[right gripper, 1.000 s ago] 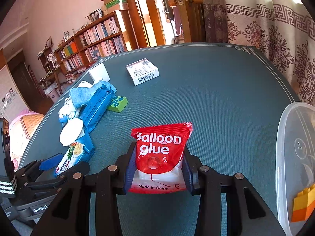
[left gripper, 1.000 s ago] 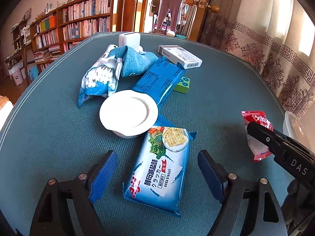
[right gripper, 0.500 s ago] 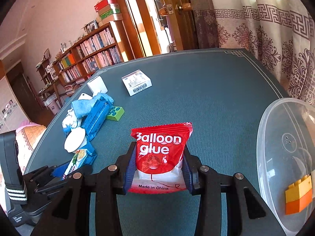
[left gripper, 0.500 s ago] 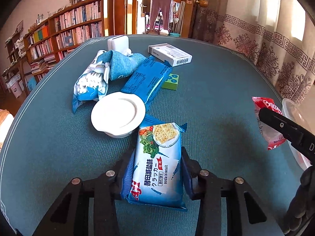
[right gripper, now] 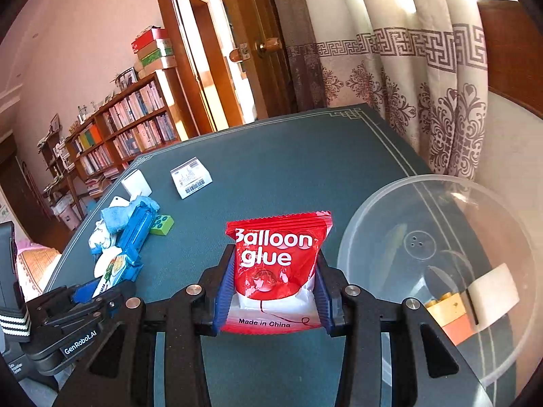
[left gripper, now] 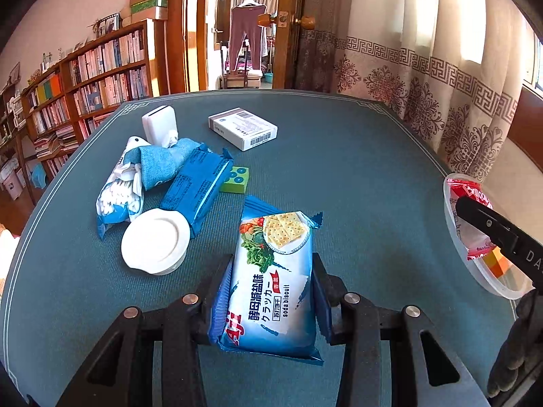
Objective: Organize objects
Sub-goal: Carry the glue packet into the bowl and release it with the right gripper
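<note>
My left gripper (left gripper: 269, 291) is shut on a blue soda biscuit pack (left gripper: 273, 281), lifted off the green table. The right gripper (right gripper: 273, 288) is shut on a red Balloon glue packet (right gripper: 276, 264), held beside a clear plastic bowl (right gripper: 390, 224) at its right. In the left wrist view that packet (left gripper: 465, 200) shows over the bowl (left gripper: 451, 234) at the right edge. A yellow-and-orange brick (right gripper: 448, 315) and a white block (right gripper: 493, 291) lie in the bowl.
On the table's left lie a white lid (left gripper: 156, 240), a blue pack (left gripper: 195, 186), a cotton swab bag (left gripper: 117, 196), a blue cloth (left gripper: 159, 164), a green brick (left gripper: 236, 179), a white box (left gripper: 242, 129) and a white case (left gripper: 158, 123). Curtains hang to the right.
The left gripper closed on the biscuit pack and raised it. The right gripper carried the glue packet up and rightward, next to the bowl.
</note>
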A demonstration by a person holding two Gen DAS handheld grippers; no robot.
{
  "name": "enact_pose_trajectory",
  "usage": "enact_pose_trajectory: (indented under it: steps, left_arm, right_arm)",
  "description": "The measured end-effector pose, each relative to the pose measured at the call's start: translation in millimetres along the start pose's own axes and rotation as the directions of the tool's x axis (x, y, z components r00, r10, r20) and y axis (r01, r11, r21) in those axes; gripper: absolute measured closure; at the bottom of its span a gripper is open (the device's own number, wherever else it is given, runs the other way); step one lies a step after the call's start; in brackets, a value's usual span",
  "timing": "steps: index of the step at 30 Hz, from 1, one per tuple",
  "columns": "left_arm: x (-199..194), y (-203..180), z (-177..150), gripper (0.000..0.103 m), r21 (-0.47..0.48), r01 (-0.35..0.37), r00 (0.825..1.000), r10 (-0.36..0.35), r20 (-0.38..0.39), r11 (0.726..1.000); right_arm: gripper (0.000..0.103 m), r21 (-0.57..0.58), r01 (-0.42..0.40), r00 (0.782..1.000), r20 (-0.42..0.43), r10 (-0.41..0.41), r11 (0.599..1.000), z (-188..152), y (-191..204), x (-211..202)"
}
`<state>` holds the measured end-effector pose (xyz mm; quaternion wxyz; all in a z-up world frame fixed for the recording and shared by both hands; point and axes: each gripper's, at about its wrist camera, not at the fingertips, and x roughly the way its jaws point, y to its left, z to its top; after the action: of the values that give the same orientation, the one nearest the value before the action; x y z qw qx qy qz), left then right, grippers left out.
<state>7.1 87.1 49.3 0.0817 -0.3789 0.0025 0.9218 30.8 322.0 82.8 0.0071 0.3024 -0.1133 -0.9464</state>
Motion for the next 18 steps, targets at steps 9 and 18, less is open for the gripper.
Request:
enact_pose_trajectory:
  steps: [9,18]
  left_arm:
    - [3.0,-45.8,9.9,0.059,0.083,0.078,0.997,-0.078,-0.004,0.993]
    - [11.3,-79.0,20.5,0.059,0.119,0.137,0.990,-0.134,-0.033,0.983]
  right_arm:
    - [0.060,0.051,0.148,0.988,0.032,-0.149,0.988,11.8,-60.7,-15.8]
    - [0.060,0.123,0.248,0.968,0.015,-0.252,0.961,20.7,-117.8,-9.1]
